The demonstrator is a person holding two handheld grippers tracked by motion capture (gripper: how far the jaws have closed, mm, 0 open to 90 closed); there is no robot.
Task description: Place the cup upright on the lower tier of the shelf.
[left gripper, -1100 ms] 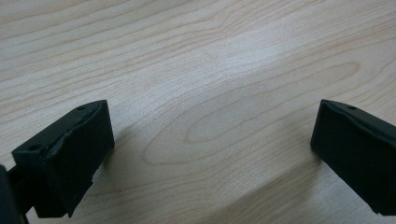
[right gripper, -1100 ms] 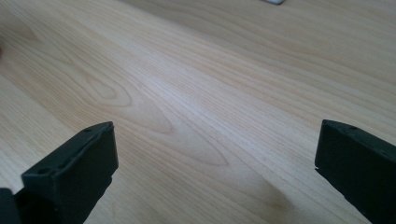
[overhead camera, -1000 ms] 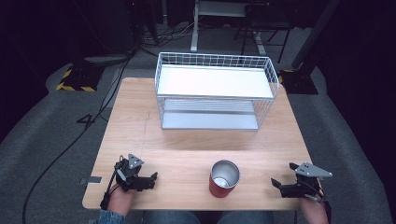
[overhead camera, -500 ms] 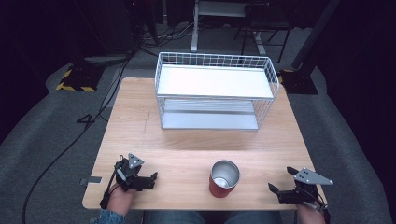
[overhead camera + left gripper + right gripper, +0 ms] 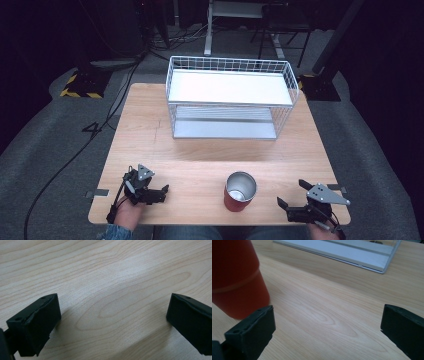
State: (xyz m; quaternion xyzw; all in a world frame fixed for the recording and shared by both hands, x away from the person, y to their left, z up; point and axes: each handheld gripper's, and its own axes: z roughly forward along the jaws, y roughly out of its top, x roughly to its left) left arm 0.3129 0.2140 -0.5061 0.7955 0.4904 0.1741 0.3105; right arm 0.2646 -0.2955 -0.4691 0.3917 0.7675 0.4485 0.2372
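Red cup (image 5: 240,191) stands upright on the wooden table (image 5: 200,165), long axis vertical, open mouth up, showing a silvery inside; it sits near the front edge, well in front of the white wire basket rack (image 5: 231,97). From the high view, my left gripper (image 5: 159,194) lies low left of the cup, pointing toward it, my hand (image 5: 129,212) behind it. My right gripper (image 5: 283,207) rests right of the cup, aimed at it.

Left gripper view: my jaws stand wide apart over bare wood, holding nothing.

Right gripper view: jaws spread wide and empty; the cup rises just beyond my left jaw, the rack's base farther off.
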